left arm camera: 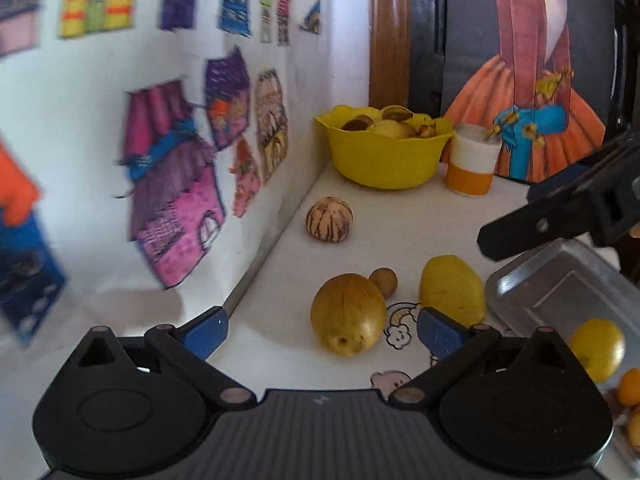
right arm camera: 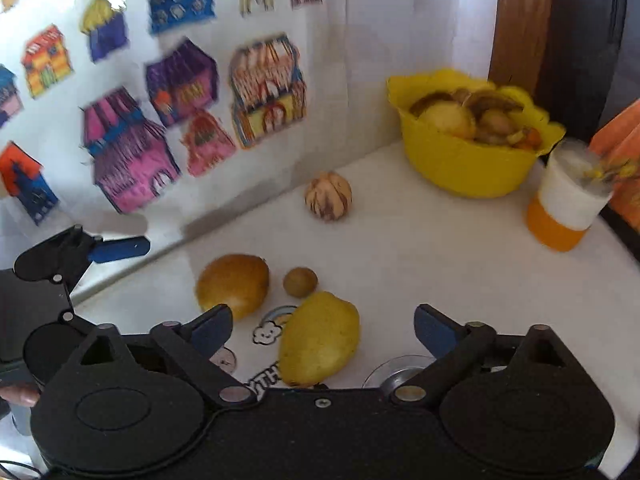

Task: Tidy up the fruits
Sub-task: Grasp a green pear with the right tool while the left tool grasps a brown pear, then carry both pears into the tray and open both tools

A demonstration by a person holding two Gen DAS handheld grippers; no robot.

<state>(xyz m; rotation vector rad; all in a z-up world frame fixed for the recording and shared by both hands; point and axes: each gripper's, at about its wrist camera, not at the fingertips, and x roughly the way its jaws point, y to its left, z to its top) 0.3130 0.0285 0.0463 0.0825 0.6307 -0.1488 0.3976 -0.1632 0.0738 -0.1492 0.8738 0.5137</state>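
Note:
Several fruits lie on the white table. A brownish-yellow round fruit point(left arm camera: 348, 314) sits between the open fingers of my left gripper point(left arm camera: 322, 334). A small brown fruit point(left arm camera: 384, 281), a yellow lemon-shaped fruit point(left arm camera: 452, 290) and a striped fruit point(left arm camera: 330, 220) lie beyond it. My right gripper point(right arm camera: 322, 332) is open, with the yellow fruit point(right arm camera: 320, 338) between its fingers, untouched. The brownish fruit point(right arm camera: 233, 286), small brown fruit point(right arm camera: 300, 281) and striped fruit point(right arm camera: 328, 196) lie further out. A yellow bowl point(left arm camera: 386, 160) of fruit stands at the back corner, also in the right wrist view point(right arm camera: 464, 164).
An orange-and-white cup point(left arm camera: 472, 160) stands right of the bowl. A metal tray point(left arm camera: 560, 292) lies at the right with a yellow fruit point(left arm camera: 598, 348) and small orange ones point(left arm camera: 630, 388) beside it. A wall with house drawings point(left arm camera: 172, 184) runs along the left.

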